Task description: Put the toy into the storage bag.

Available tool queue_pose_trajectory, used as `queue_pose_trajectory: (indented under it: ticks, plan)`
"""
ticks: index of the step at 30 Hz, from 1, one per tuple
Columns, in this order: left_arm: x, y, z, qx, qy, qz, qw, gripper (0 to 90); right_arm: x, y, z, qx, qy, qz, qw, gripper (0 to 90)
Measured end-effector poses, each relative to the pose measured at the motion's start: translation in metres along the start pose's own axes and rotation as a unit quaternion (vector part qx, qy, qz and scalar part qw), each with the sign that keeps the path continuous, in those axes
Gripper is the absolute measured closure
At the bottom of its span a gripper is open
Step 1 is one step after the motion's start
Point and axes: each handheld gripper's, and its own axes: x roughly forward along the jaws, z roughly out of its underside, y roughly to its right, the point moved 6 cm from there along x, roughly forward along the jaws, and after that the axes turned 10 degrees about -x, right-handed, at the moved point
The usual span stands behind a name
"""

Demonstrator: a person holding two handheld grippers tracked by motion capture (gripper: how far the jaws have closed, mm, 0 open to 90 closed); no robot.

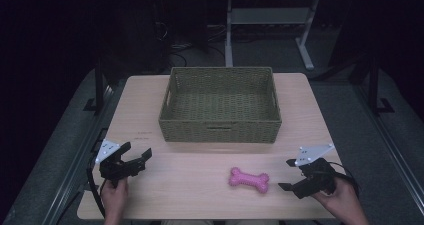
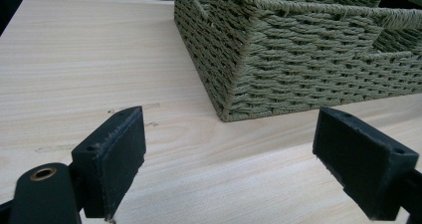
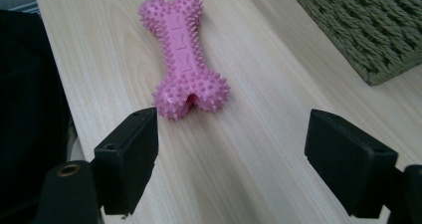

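My right gripper (image 1: 288, 174) has its jaws spread wide, pointing at the pink spiky rubber bone-shaped toy (image 1: 249, 179), which lies flat on the pale wooden table (image 1: 200, 195), in front of the green woven rectangular basket (image 1: 220, 105) and apart from it. To grasp well, I judge I should centre over the toy's narrow waist and close across it, not on a knobbed end. My left gripper (image 1: 136, 154), jaws also apart, holds nothing, left of the basket's front corner.
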Motion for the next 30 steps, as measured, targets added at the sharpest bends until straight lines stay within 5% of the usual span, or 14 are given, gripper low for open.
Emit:
queue_pose_trajectory:
  ticks: [30]
  plan:
    - [-0.001, 0.000, -0.001, 0.001, 0.001, 0.000, 1.0000, 12.8, 0.009, 0.001, -0.023, -0.029, -0.028, -0.033, 0.9987, 20.0]
